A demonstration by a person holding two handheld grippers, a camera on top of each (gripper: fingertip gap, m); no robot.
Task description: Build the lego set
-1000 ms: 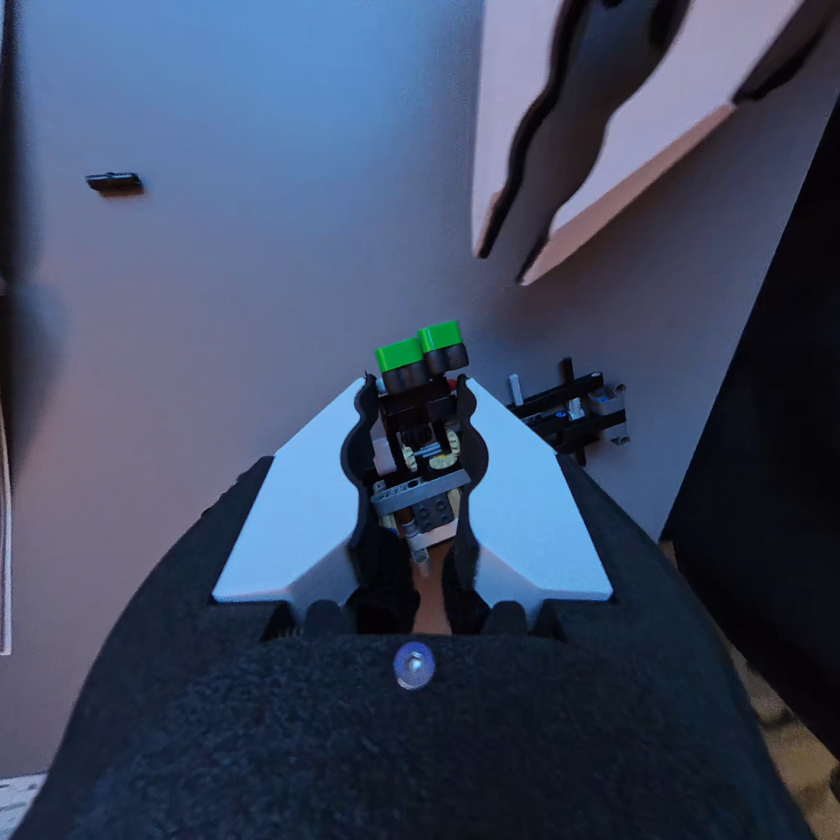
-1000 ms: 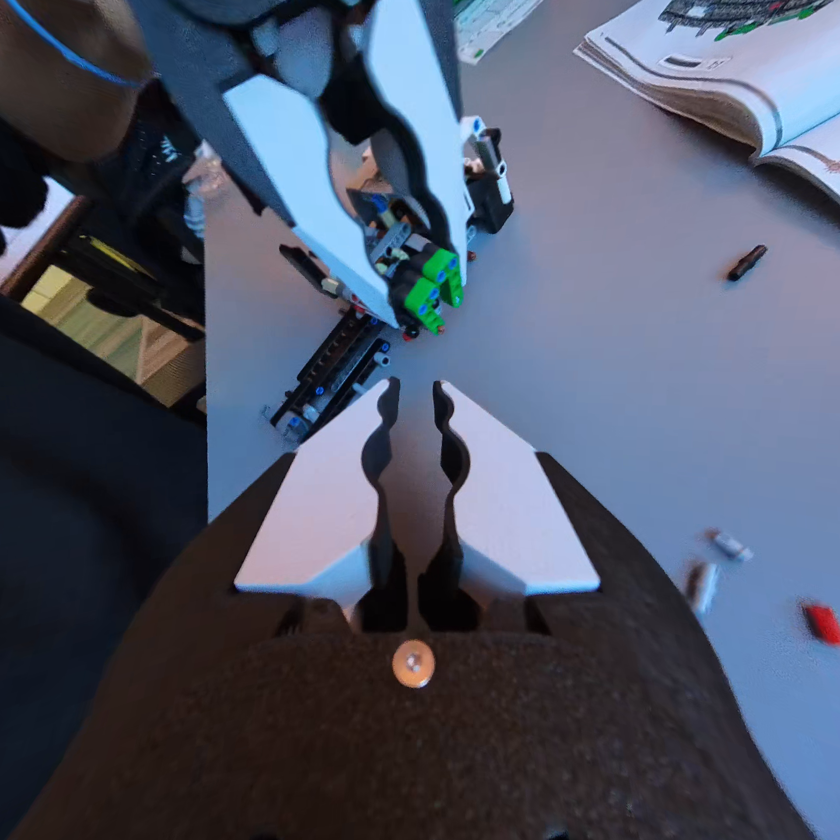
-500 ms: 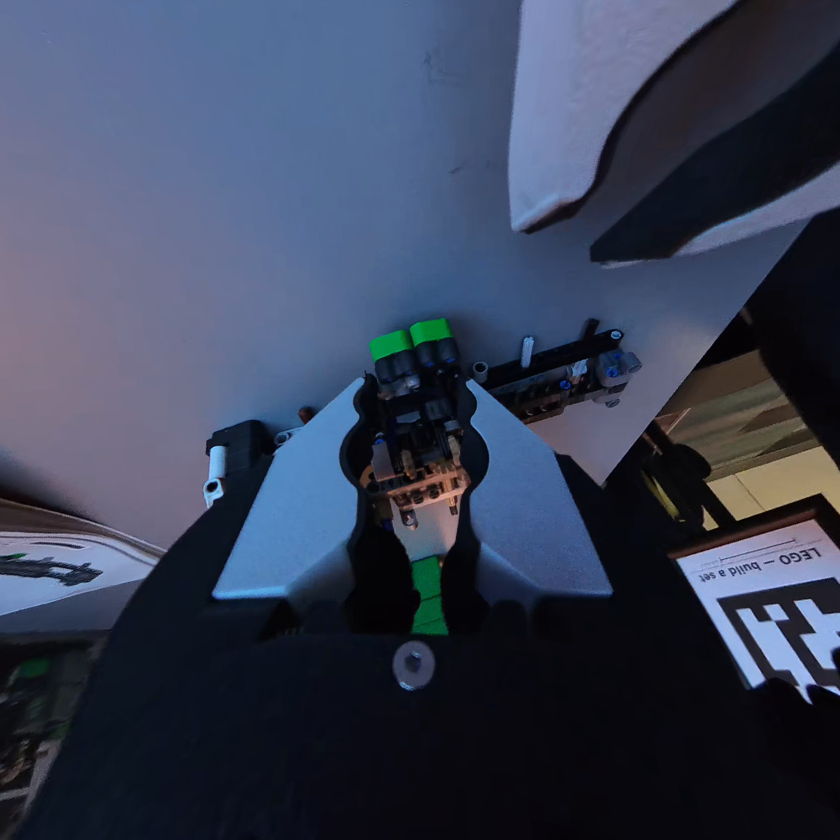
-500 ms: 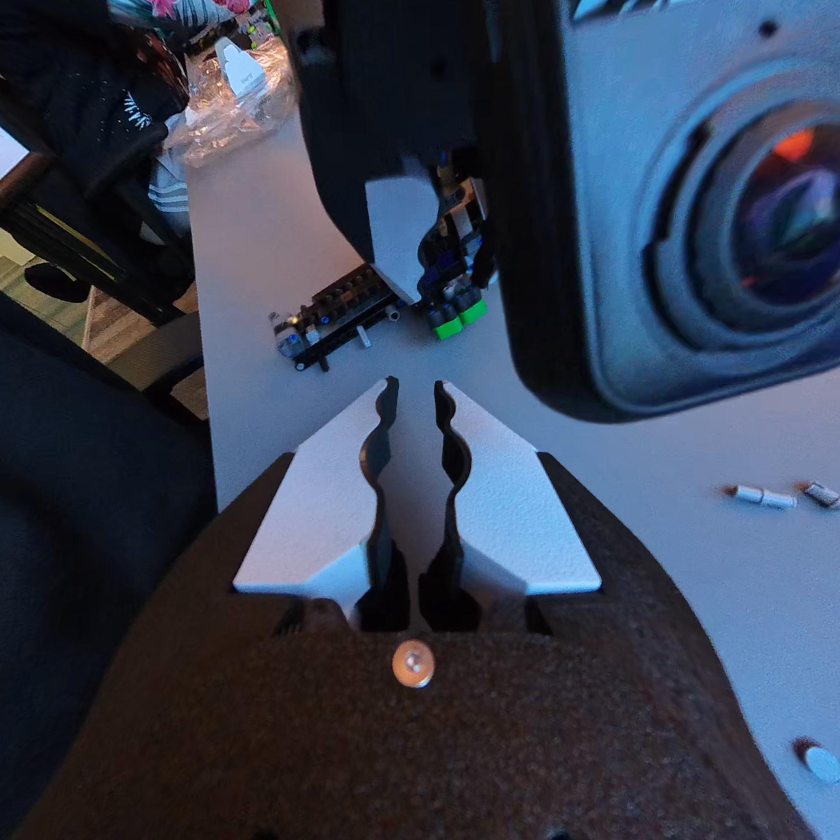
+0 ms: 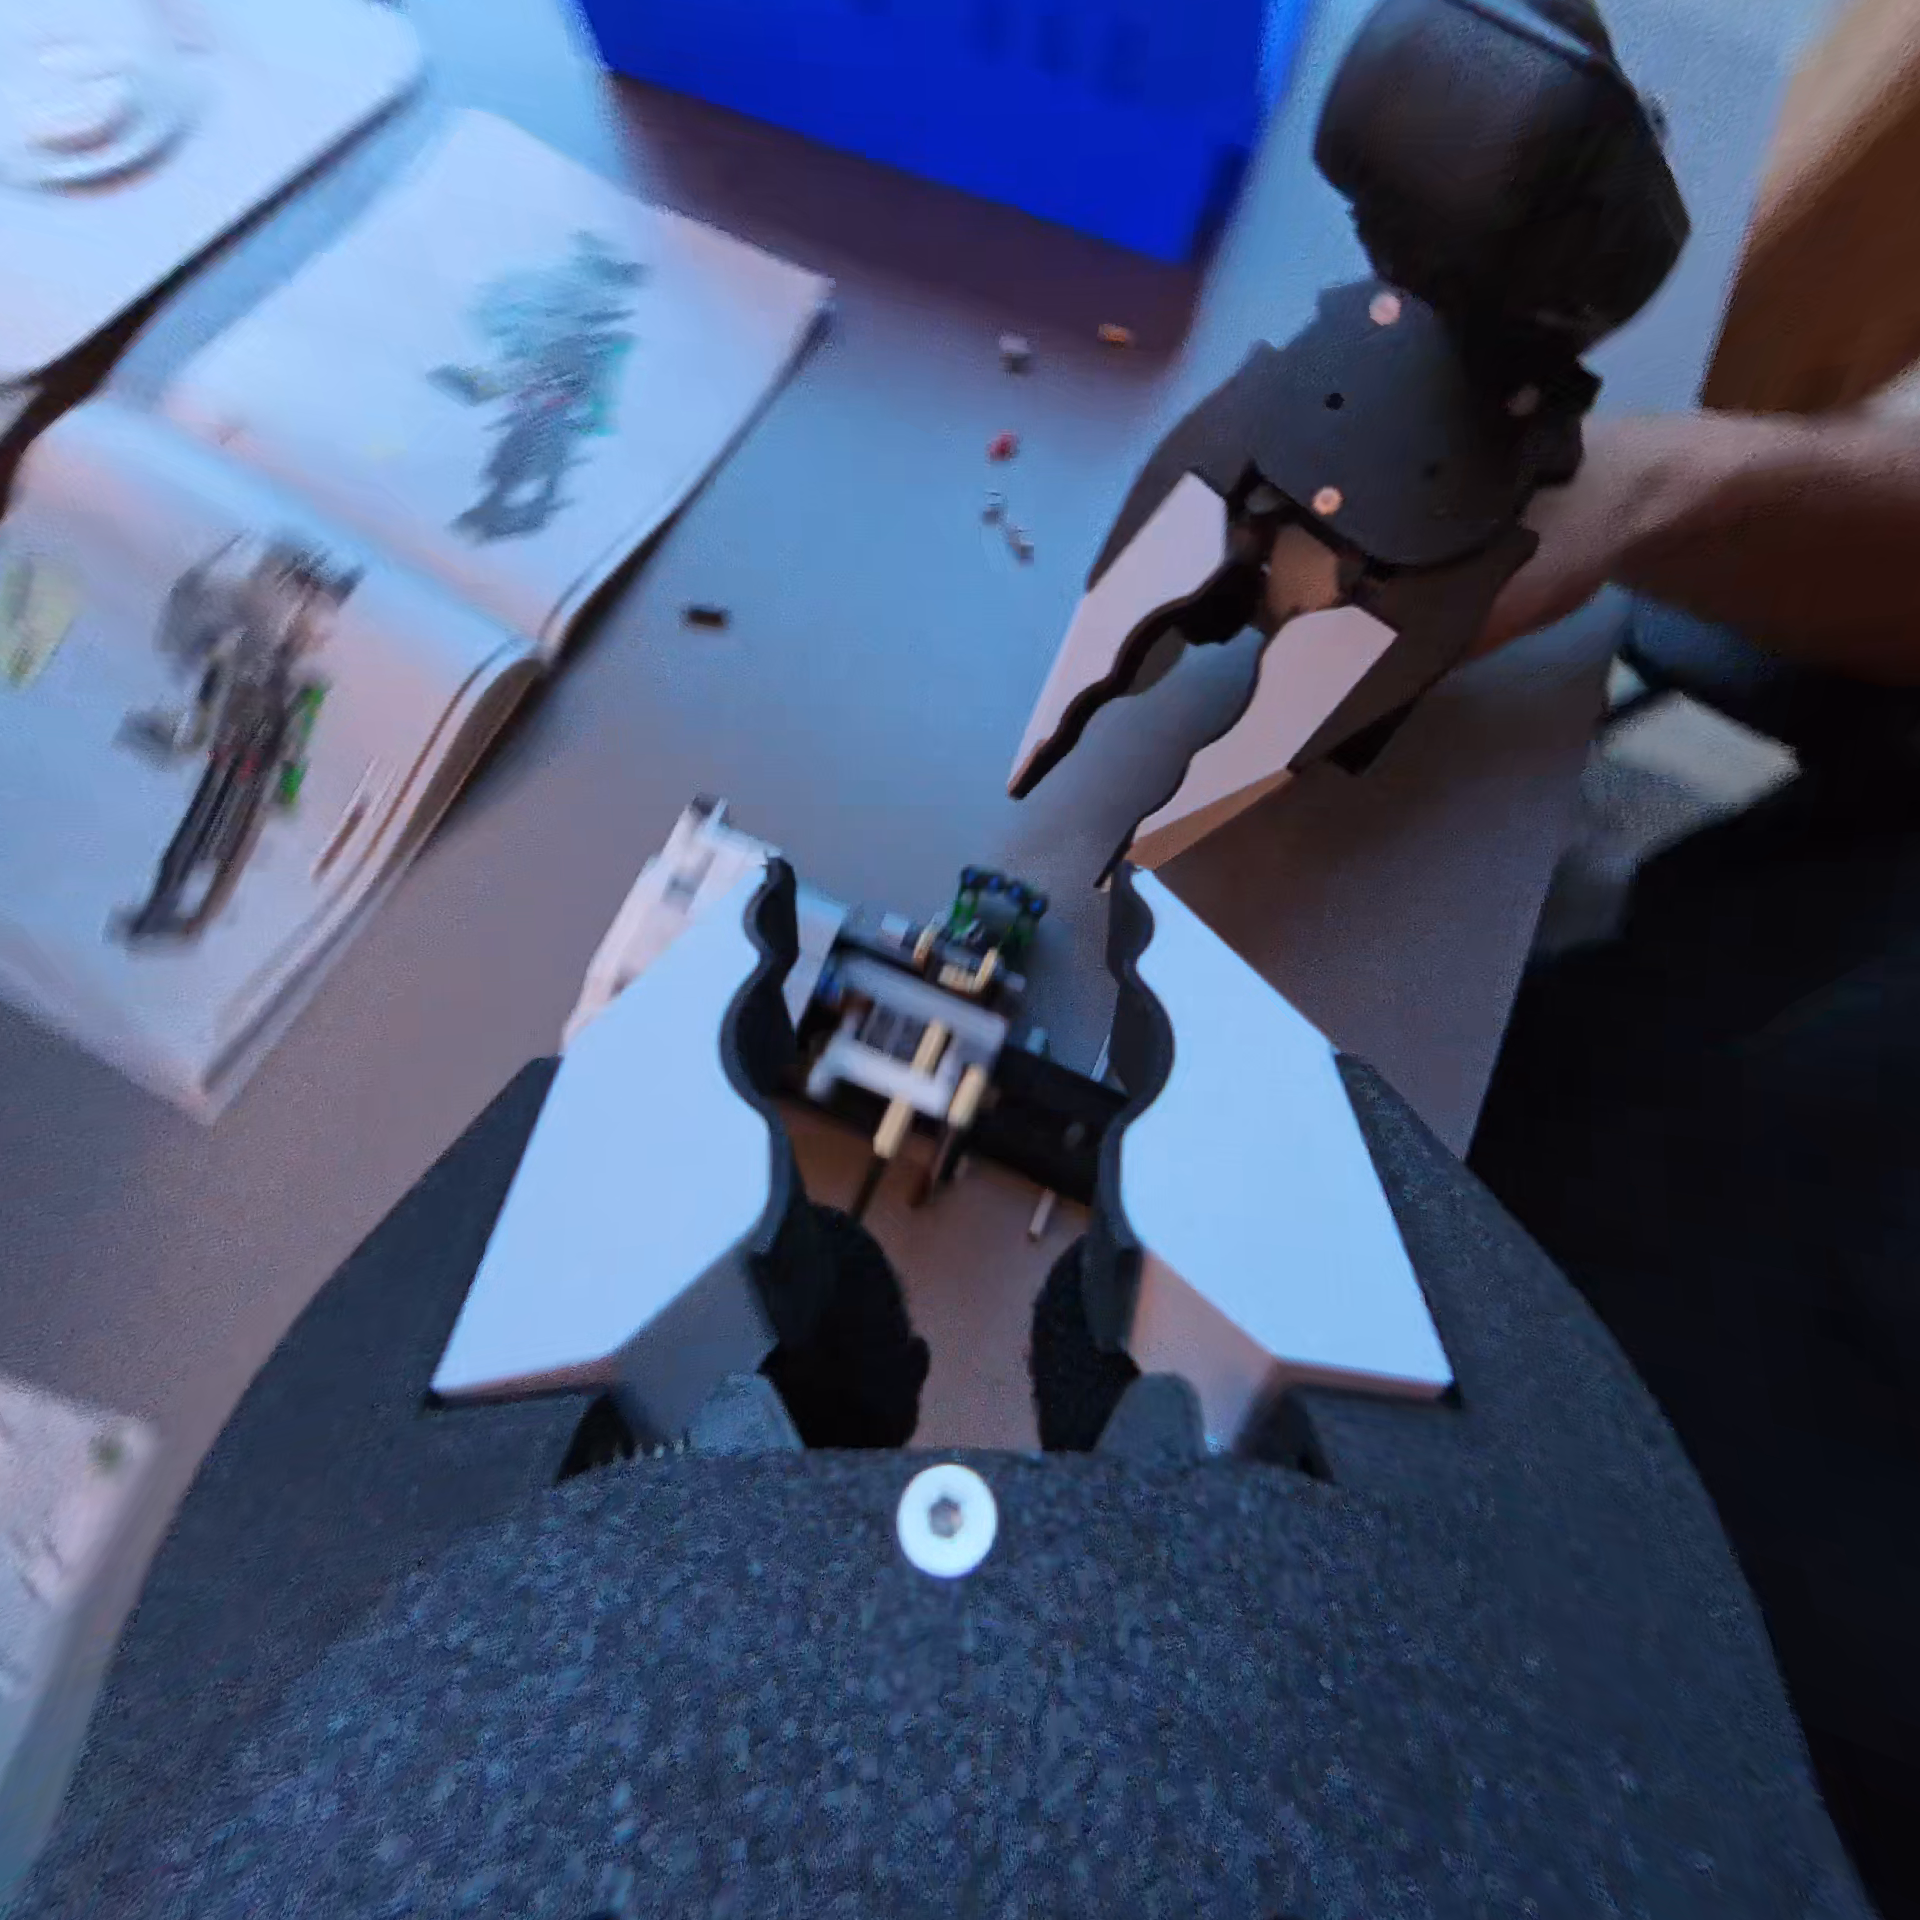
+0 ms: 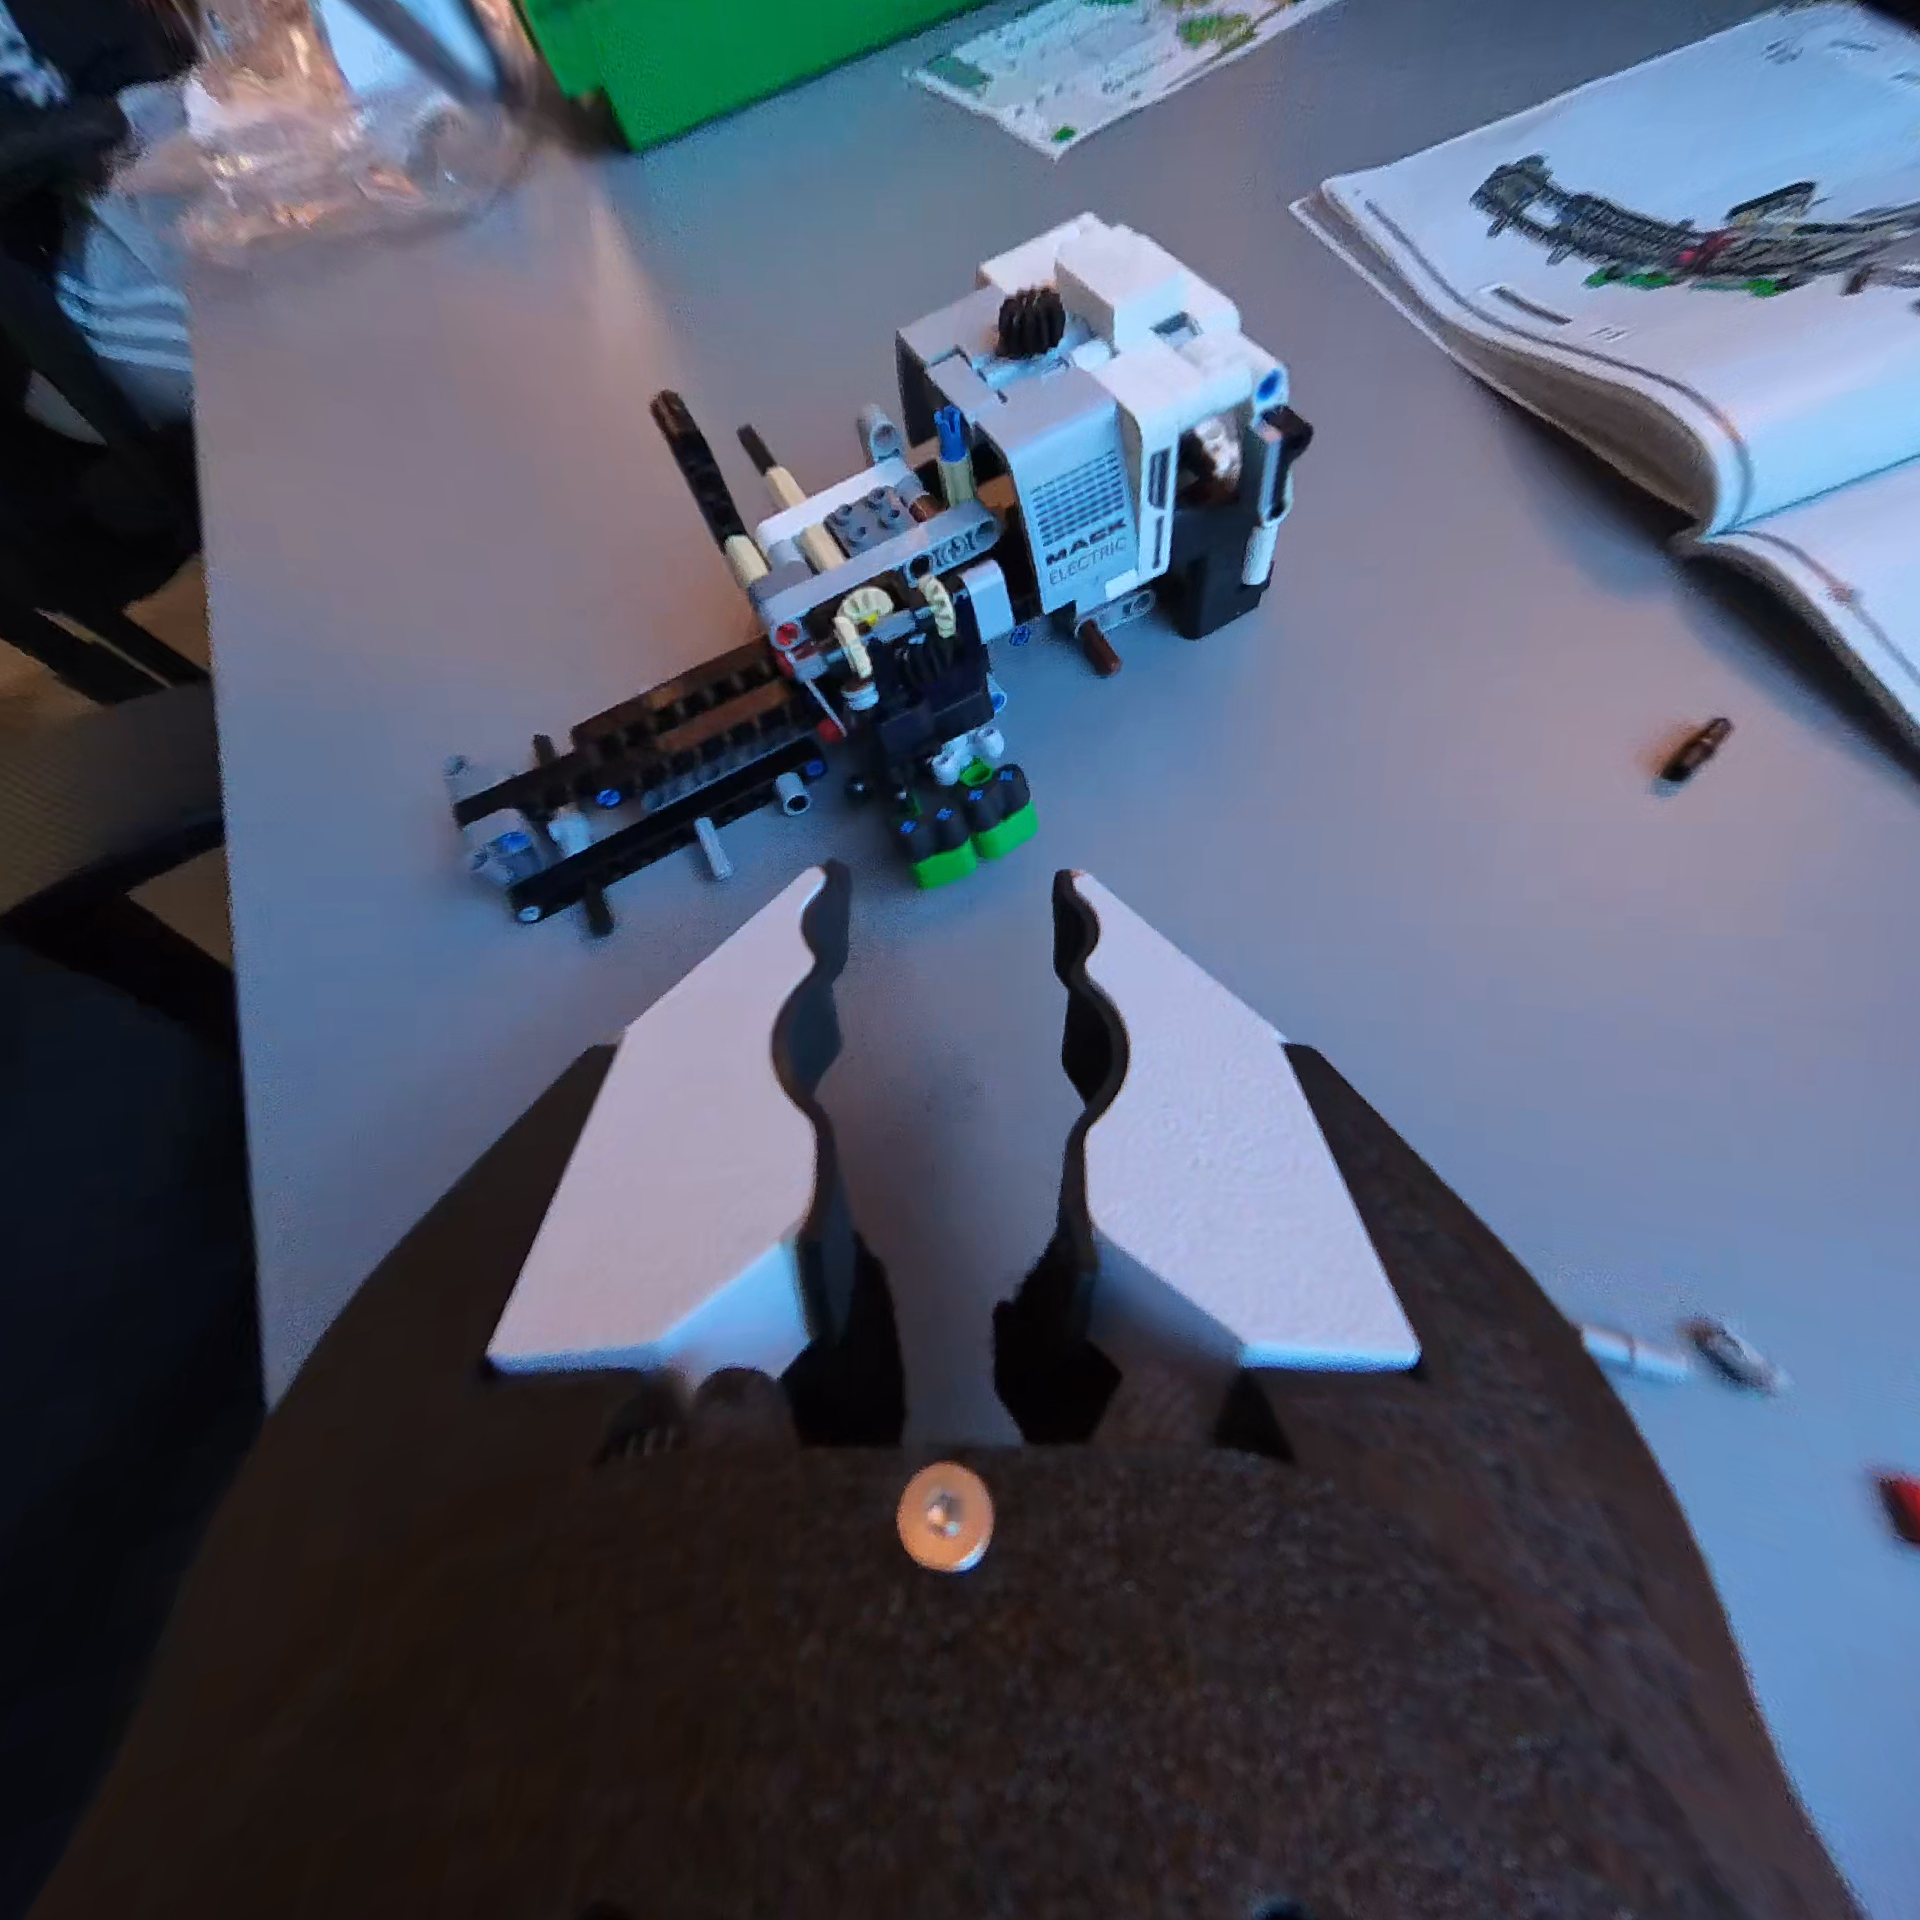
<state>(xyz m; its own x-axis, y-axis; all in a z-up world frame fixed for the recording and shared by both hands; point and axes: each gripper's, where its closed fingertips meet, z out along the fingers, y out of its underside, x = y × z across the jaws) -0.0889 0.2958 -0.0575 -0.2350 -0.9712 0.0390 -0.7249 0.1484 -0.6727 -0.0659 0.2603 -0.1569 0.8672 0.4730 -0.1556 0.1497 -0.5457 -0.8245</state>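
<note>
The lego model point(image 6: 935, 582) lies on the grey table point(image 6: 1351, 935): a white cab, black chassis beams and two green-tipped pieces point(image 6: 971, 836) at its near end. My right gripper point(image 6: 948, 873) is open and empty, its tips just short of the green pieces. My left gripper point(image 5: 951, 873) is open wide, with the model point(image 5: 914, 997) on the table between and beyond its fingers, not gripped. The right gripper point(image 5: 1070, 831) also shows in the left wrist view, open, held by a hand just right of the model.
An open instruction booklet point(image 6: 1714, 312) lies right of the model; it also shows in the left wrist view point(image 5: 416, 468). A black pin point(image 6: 1694, 748) and a red piece point(image 6: 1901, 1507) lie loose. A green box point(image 6: 727, 52), a plastic bag point(image 6: 312, 156) and a blue box point(image 5: 935, 104) stand farther off. The table edge runs close on the model's left. My hands' fingertips stand some 12 cm from each other. My left tips are about 20 cm from the black pin point(image 6: 1694, 748), my right tips only 15 cm. Seen from the left wrist view point(image 5: 704, 610) as well.
My left gripper, shut on the model and holding it up before, has opened; the model now lies on the table. My right gripper has opened wider and drawn back.
</note>
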